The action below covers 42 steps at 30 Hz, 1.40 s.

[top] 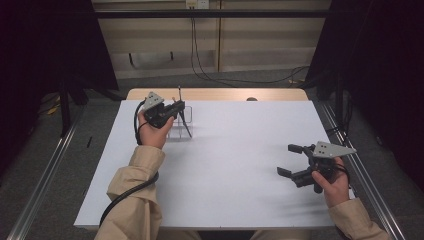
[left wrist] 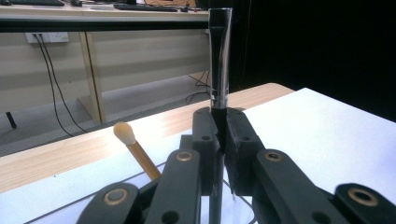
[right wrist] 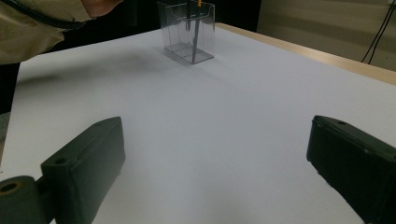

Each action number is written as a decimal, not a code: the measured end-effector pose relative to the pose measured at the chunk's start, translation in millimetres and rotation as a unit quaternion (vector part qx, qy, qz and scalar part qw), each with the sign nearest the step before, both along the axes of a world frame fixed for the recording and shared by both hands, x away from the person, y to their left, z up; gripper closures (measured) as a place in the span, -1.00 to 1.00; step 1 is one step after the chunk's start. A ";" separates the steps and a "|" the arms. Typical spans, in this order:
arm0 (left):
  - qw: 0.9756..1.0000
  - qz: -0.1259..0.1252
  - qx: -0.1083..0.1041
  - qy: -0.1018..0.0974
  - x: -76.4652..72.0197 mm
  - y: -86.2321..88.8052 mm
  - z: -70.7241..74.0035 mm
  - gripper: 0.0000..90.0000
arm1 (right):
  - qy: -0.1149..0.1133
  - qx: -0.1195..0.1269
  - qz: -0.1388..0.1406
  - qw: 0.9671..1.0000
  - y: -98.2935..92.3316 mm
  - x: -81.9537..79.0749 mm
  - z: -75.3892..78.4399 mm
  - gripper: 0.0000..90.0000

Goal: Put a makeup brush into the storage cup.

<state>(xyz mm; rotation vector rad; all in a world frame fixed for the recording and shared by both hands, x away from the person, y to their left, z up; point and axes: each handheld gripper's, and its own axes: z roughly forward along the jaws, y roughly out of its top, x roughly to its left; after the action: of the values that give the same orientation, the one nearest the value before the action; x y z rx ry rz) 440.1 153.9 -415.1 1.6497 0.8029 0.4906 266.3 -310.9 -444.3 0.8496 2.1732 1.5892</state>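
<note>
A dark brush [left wrist: 219,60] is clamped upright in the left gripper [top: 172,111], directly above the clear holder [right wrist: 189,30]. Insertion is judged unfinished. The right gripper [top: 290,160] is held open, empty, well aside over the bench [top: 235,150].

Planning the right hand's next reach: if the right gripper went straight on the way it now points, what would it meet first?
Judging by the right gripper view, the right gripper, its fingers open, points across bare white table toward the clear box; that box looks first in line, though depth is uncertain.
</note>
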 end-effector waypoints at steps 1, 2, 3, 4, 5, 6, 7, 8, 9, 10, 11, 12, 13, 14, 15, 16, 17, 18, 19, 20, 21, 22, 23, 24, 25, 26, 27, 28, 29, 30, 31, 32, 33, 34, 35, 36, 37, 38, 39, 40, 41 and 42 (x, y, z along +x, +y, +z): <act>1.000 0.000 0.001 0.000 -0.1 0.2 -0.4 0.86 | 0.000 0.000 0.000 1.000 0.0 0.0 -0.1 -0.91; 1.000 -0.001 0.000 0.001 -0.1 0.2 -0.8 0.86 | 0.000 0.000 0.000 1.000 0.0 0.1 -0.2 -0.91; 1.000 -0.003 0.002 0.001 -0.1 0.4 -1.0 0.86 | 0.000 0.000 0.001 1.000 0.0 0.1 -0.2 -0.91; 1.000 -0.004 0.001 0.002 -0.4 0.3 -1.4 0.86 | 0.001 0.001 0.001 1.000 0.1 0.2 -0.3 -0.91; 1.000 -0.002 0.000 0.004 -0.6 -0.1 -1.9 0.86 | 0.000 0.000 0.001 1.000 0.0 0.2 -0.3 -0.91; 1.000 -0.002 0.000 0.004 -0.8 -0.2 -2.4 0.86 | 0.000 0.000 0.001 1.000 0.1 0.3 -0.4 -0.91; 1.000 -0.002 0.001 0.004 -0.7 -0.1 -3.1 0.86 | 0.001 0.001 0.002 1.000 0.1 0.4 -0.5 -0.91; 1.000 -0.002 0.003 0.005 -0.7 -0.2 -3.7 0.86 | 0.001 0.000 0.002 1.000 0.2 0.4 -0.5 -0.91; 1.000 -0.001 0.001 0.006 -0.8 -0.5 -4.6 0.86 | 0.001 0.000 0.002 1.000 0.2 0.4 -0.5 -0.91; 1.000 -0.003 0.002 0.008 -0.7 -0.3 -5.3 0.86 | 0.001 0.001 0.002 1.000 0.2 0.3 -0.4 -0.91; 1.000 -0.002 0.004 0.008 -0.6 -0.4 -5.9 0.86 | 0.001 0.001 0.001 1.000 0.2 0.2 -0.4 -0.91; 1.000 -0.001 0.004 0.008 -0.5 -0.3 -6.3 0.86 | 0.001 0.001 0.002 1.000 0.2 0.1 -0.3 -0.91; 1.000 -0.001 0.003 0.009 -0.5 -0.3 -6.8 0.86 | 0.002 0.002 0.002 1.000 0.3 0.1 -0.3 -0.91; 1.000 -0.002 0.005 0.009 -0.4 0.0 -7.0 0.86 | 0.001 0.001 0.002 1.000 0.3 0.1 -0.4 -0.91; 1.000 -0.001 0.005 0.010 -0.6 0.0 -7.3 0.86 | 0.001 0.002 0.002 1.000 0.3 0.2 -0.5 -0.91; 1.000 -0.002 0.004 0.011 -0.6 0.2 -7.4 0.86 | 0.001 0.002 0.003 1.000 0.3 0.3 -0.5 -0.91; 1.000 -0.002 0.004 0.011 -0.6 0.3 -7.5 0.86 | 0.001 0.002 0.002 1.000 0.3 0.3 -0.4 -0.91; 1.000 -0.003 0.004 0.012 -0.7 0.4 -7.5 0.86 | 0.001 0.002 0.002 1.000 0.3 0.3 -0.4 -0.91; 1.000 -0.002 0.002 0.013 -0.8 0.4 -7.7 0.86 | 0.002 0.002 0.002 1.000 0.3 0.3 -0.4 -0.91; 1.000 -0.003 0.003 0.013 -0.7 0.6 -8.0 0.86 | 0.001 0.002 0.002 1.000 0.3 0.3 -0.5 -0.91; 1.000 -0.003 0.004 0.014 -1.0 0.6 -8.3 0.86 | 0.001 0.001 0.002 1.000 0.3 0.3 -0.5 -0.91; 1.000 -0.002 0.001 0.015 -1.2 0.4 -8.9 0.86 | 0.001 0.002 0.003 1.000 0.3 0.3 -0.5 -0.91; 1.000 -0.003 0.001 0.015 -1.0 0.4 -9.4 0.86 | 0.001 0.001 0.002 1.000 0.3 0.1 -0.4 -0.91; 1.000 -0.004 0.001 0.016 -1.1 0.4 -9.8 0.86 | 0.001 0.001 0.002 1.000 0.5 0.2 -0.3 -0.91; 1.000 -0.004 0.002 0.017 -1.3 0.6 -10.1 0.86 | 0.001 0.002 0.003 1.000 0.5 0.2 -0.3 -0.91; 1.000 -0.005 0.002 0.018 -1.4 0.7 -10.4 0.86 | 0.001 0.001 0.003 1.000 0.6 0.2 -0.3 -0.91; 1.000 -0.004 0.002 0.018 -1.6 0.8 -10.5 0.86 | 0.001 0.001 0.003 1.000 0.6 0.3 -0.4 -0.91; 1.000 -0.005 0.003 0.019 -1.7 1.1 -10.5 0.86 | 0.001 0.002 0.003 1.000 0.6 0.3 -0.4 -0.91; 1.000 -0.006 0.001 0.020 -1.6 1.2 -10.6 0.85 | 0.001 0.001 0.002 1.000 0.5 0.2 -0.3 -0.91; 1.000 -0.006 0.001 0.021 -1.7 1.4 -10.6 0.85 | 0.001 0.001 0.003 1.000 0.5 0.2 -0.3 -0.91; 1.000 -0.007 0.000 0.023 -1.7 1.6 -10.8 0.85 | 0.001 0.002 0.003 1.000 0.4 0.1 -0.2 -0.91; 1.000 -0.008 -0.004 0.027 -1.5 1.5 -11.0 0.83 | 0.001 0.001 0.002 1.000 0.4 0.1 -0.2 -0.91; 1.000 -0.006 -0.005 0.028 -1.6 1.7 -11.2 0.77 | 0.001 0.002 0.003 1.000 0.4 0.1 -0.2 -0.91; 1.000 -0.002 -0.011 0.028 -2.0 2.0 -11.3 0.67 | 0.001 0.001 0.003 1.000 0.5 0.2 -0.3 -0.91; 0.999 0.000 -0.019 0.032 -2.6 2.5 -11.1 0.49 | 0.001 0.001 0.003 1.000 0.6 0.2 -0.3 -0.91; 0.999 -0.001 -0.027 0.032 -3.0 3.2 -11.1 0.34 | 0.001 0.001 0.003 1.000 0.6 0.2 -0.2 -0.91; 0.999 0.000 -0.035 0.031 -3.7 3.6 -10.8 0.24 | 0.001 0.001 0.003 1.000 0.6 0.1 -0.1 -0.91; 0.999 0.000 -0.037 0.030 -4.4 4.2 -10.3 0.13 | 0.000 0.001 0.003 1.000 0.6 0.1 -0.1 -0.91; 0.999 0.000 -0.038 0.029 -4.9 5.0 -10.1 0.04 | 0.000 0.001 0.003 1.000 0.5 0.3 -0.1 -0.91; 0.999 -0.002 -0.038 0.029 -5.4 5.6 -9.9 -0.03 | 0.000 0.001 0.003 1.000 0.5 0.3 -0.2 -0.91; 0.999 0.000 -0.041 0.028 -6.1 5.9 -9.6 -0.09 | 0.001 0.001 0.003 1.000 0.6 0.3 -0.3 -0.91; 0.999 0.002 -0.038 0.027 -6.9 6.8 -9.1 -0.16 | 0.001 0.001 0.002 1.000 0.9 0.3 -0.4 -0.91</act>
<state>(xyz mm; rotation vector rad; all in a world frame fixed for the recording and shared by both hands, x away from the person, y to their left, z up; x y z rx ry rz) 433.2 160.7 -424.2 1.5971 0.8540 0.4149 266.5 -310.0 -444.7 0.8482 2.1777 1.5934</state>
